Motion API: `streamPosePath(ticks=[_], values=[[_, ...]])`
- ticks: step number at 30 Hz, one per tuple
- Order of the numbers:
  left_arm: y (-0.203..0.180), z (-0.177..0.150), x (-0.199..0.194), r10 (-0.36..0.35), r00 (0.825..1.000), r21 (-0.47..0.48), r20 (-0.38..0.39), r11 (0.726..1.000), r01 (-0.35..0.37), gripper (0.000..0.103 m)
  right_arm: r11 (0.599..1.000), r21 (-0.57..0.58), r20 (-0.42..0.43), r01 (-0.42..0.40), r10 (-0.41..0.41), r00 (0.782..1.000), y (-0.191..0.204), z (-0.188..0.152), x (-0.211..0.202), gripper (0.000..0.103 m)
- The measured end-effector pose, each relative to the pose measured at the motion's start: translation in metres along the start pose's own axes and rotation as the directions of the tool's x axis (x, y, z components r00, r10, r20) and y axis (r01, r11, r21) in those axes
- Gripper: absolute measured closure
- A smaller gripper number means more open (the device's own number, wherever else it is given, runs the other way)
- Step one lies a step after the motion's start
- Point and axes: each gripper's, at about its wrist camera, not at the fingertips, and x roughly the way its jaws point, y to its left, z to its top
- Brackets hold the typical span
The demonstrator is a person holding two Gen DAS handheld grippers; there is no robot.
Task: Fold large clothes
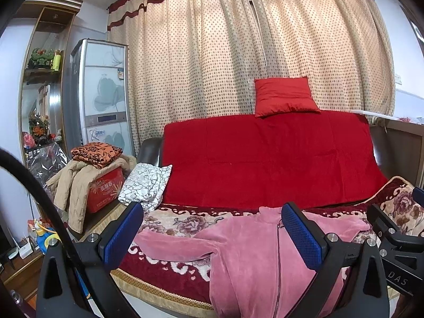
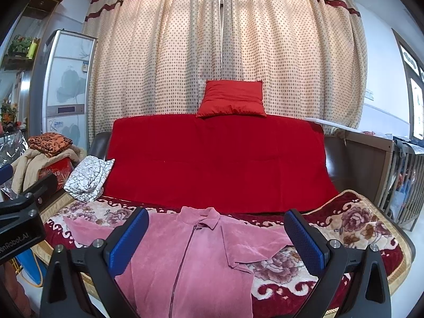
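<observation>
A pink fleece zip jacket (image 1: 246, 254) (image 2: 196, 254) lies spread face up on the sofa seat, collar toward the backrest, both sleeves stretched sideways, hem hanging over the front edge. My left gripper (image 1: 212, 228) hovers open in front of the jacket's left half, nothing between its blue pads (image 1: 123, 234). My right gripper (image 2: 216, 234) is open too, framing the collar and zip from the front. In the left wrist view the right gripper's body (image 1: 397, 241) shows at the right edge.
A floral red blanket (image 2: 344, 238) covers the seat and a red throw (image 2: 217, 159) the backrest, with a red cushion (image 2: 233, 98) on top. A black-and-white folded cloth (image 2: 88, 180) lies at the seat's left end. Beside it a red box (image 1: 104, 190) carries coats.
</observation>
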Motion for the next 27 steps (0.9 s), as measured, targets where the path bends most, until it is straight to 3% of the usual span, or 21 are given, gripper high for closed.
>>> streamPosePath(ticks=[3,6,8,10,13,14,16,18,23,27], values=[[-0.003,-0.004,0.012,-0.027,0.999,-0.001,-0.034,1.0,0.027,0.0,1.0,-0.009,-0.012,0.004,-0.004,1.0,0.0,-0.003,0.007,0.0],[-0.008,-0.012,0.042,-0.093,0.987,-0.013,-0.13,0.996,0.092,0.0,1.0,-0.002,-0.042,-0.007,0.007,0.999,-0.006,-0.007,0.022,0.0],[-0.011,-0.024,0.071,-0.154,0.961,-0.04,-0.228,0.988,0.148,0.0,0.999,0.03,-0.069,-0.025,0.027,0.997,-0.018,-0.01,0.038,0.0],[-0.014,-0.038,0.106,-0.21,0.918,-0.088,-0.336,0.977,0.192,0.0,0.996,0.076,-0.09,-0.043,0.05,0.995,-0.036,-0.015,0.06,0.0],[-0.02,-0.064,0.158,-0.227,0.861,-0.143,-0.456,0.973,0.18,0.0,0.974,0.216,-0.154,-0.067,0.102,0.983,-0.083,-0.03,0.104,0.0],[-0.024,-0.071,0.17,-0.221,0.852,-0.148,-0.475,0.974,0.171,0.0,0.957,0.279,-0.173,-0.08,0.132,0.976,-0.102,-0.037,0.119,0.0],[-0.033,-0.086,0.198,-0.202,0.834,-0.15,-0.513,0.978,0.144,0.0,0.908,0.412,-0.218,-0.077,0.18,0.959,-0.141,-0.056,0.152,0.0],[-0.04,-0.096,0.219,-0.179,0.825,-0.141,-0.537,0.983,0.121,0.0,0.828,0.556,-0.255,-0.072,0.252,0.933,-0.182,-0.081,0.186,0.0],[-0.066,-0.116,0.274,-0.122,0.816,-0.075,-0.565,0.993,0.096,0.0,0.53,0.847,-0.222,-0.038,0.418,0.881,-0.261,-0.152,0.257,0.0],[-0.088,-0.125,0.307,-0.117,0.807,-0.028,-0.579,0.992,0.123,0.0,0.424,0.905,-0.226,0.039,0.4,0.888,-0.29,-0.183,0.296,0.0]])
